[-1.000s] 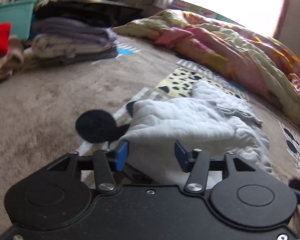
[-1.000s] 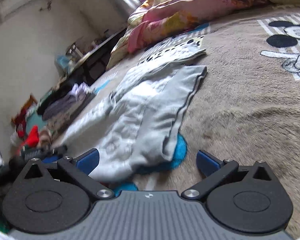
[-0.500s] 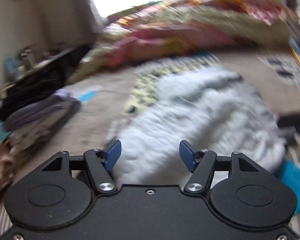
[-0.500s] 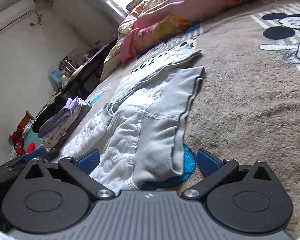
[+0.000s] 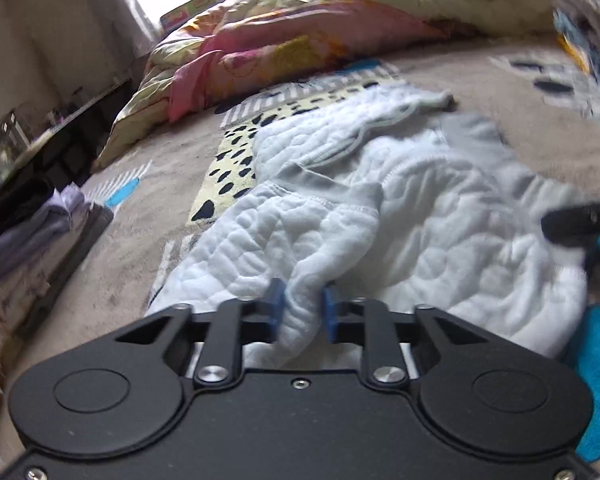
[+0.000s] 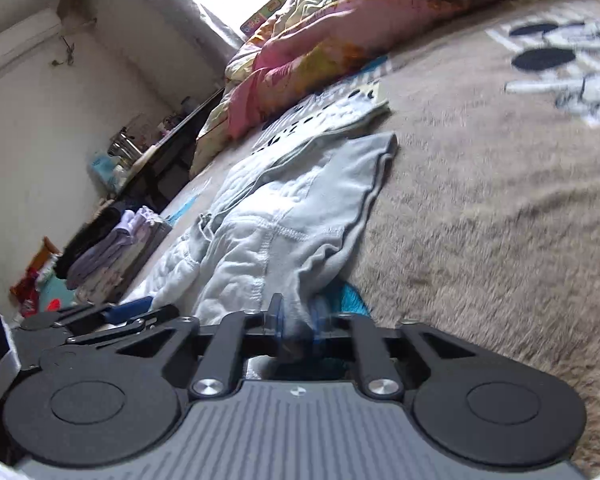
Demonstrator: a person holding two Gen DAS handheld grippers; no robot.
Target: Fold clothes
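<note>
You have 2 grippers, and both are at the near edge of the same pale grey garment [image 5: 400, 208]; it lies spread out and crumpled on the fuzzy tan blanket [image 6: 500, 208] that covers the bed.

Your left gripper [image 5: 300, 312] has its 2 blue pads close together; its jaws are closing, and a bunched fold of the fluffy white inside of the garment sits between them, with the pads pressing on it; the cloth rises in a little ridge from that pinch.

Your right gripper [image 6: 298, 322] also has its pads drawn in narrow; its jaws are closing too, and the grey hem of the garment is squeezed between them; a bright blue patch [image 6: 350, 300] of the blanket's print peeks out just behind that hem.

In the right wrist view you can see your left gripper low on the left, just beside the garment's white edge; in the left wrist view a black part of your right gripper shows at the far right, touching the cloth.

Behind the garment lies a yellow patch with black spots [image 5: 236, 160]; past it a rumpled pink and yellow quilt [image 5: 300, 40] is heaped up; a stack of folded clothes [image 6: 112, 252] sits well apart on the left.
</note>
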